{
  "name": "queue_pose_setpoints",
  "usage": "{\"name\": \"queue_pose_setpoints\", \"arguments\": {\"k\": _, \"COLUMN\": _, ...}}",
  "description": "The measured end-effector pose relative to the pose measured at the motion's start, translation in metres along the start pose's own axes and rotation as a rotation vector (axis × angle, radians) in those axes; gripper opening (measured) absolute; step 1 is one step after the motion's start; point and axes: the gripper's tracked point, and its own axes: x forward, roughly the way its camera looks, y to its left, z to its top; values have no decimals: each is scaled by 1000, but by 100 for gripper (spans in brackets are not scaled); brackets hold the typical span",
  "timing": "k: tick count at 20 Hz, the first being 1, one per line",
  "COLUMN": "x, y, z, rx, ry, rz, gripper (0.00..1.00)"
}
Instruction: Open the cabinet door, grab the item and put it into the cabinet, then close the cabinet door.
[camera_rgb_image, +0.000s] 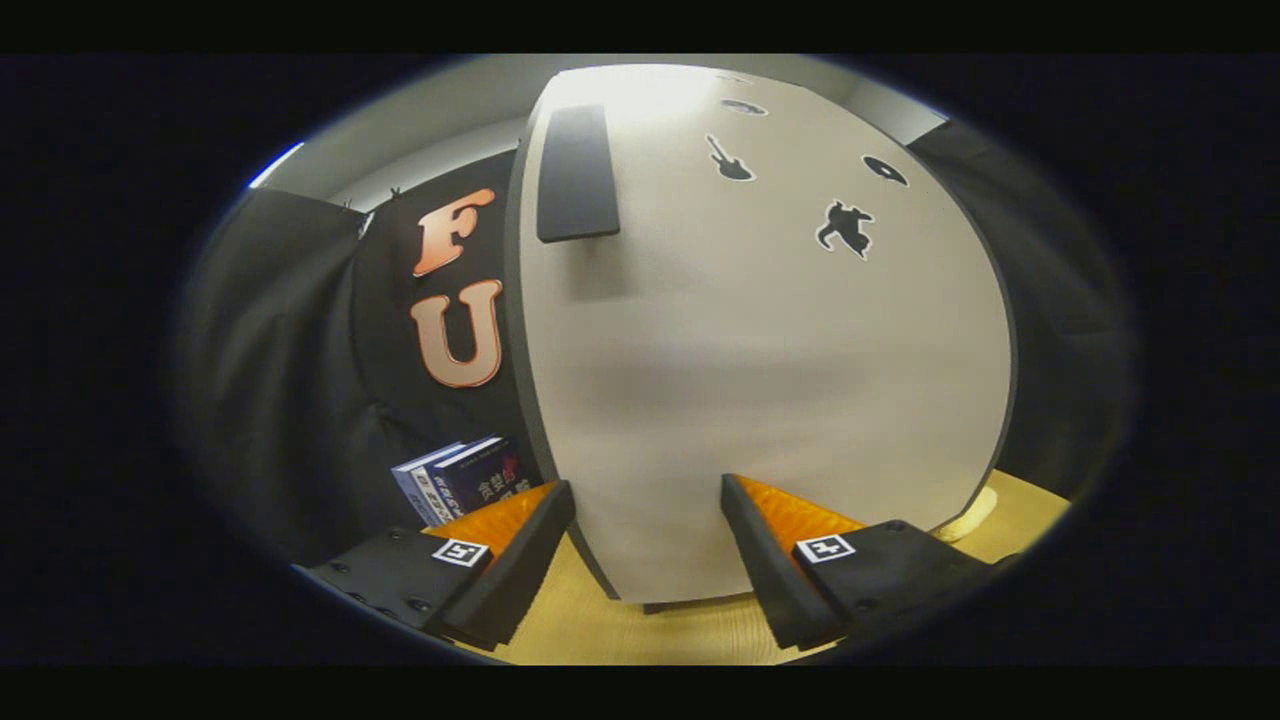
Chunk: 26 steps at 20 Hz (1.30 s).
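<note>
**Fingers spread in front of a closed cabinet door**

The gripper (648, 545) faces the pale cabinet door (760, 350) from very near, and its two fingers stand wide apart with nothing between them. They hold nothing; the lower part of the door is just ahead of them, and a strip of the wooden table (640, 625) shows in the gap. The door appears shut, since its dark edge runs close along the cabinet body and no inside of the cabinet is visible. A dark flat handle (577, 172) sits high on the door near its left edge, well above the fingers, so this edge is probably the side that swings, with the hinges on the far side. Small dark stickers (845, 228) decorate the upper right part of the door.

The item seems to be the books (462, 480), which stand on the table to the left of the cabinet, just beyond the left finger and leaning against the black cloth wall. They are outside the cabinet, so the closed door fits better a stage before putting in than the end of the task. The wide opening of the fingers suits a reach for the handle.
</note>
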Motion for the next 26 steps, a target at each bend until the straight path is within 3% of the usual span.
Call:
{"name": "queue_pose_setpoints", "arguments": {"k": 7, "x": -23, "y": -37, "z": 26, "rx": 26, "ry": -18, "rz": -27, "gripper": 96}}
{"name": "queue_pose_setpoints", "arguments": {"k": 15, "x": -115, "y": -92, "z": 90, "rx": -44, "ry": -97, "rz": -82, "gripper": 96}}
{"name": "queue_pose_setpoints", "arguments": {"k": 26, "x": -231, "y": -117, "z": 156, "rx": -141, "ry": -194, "rz": -134, "gripper": 96}}
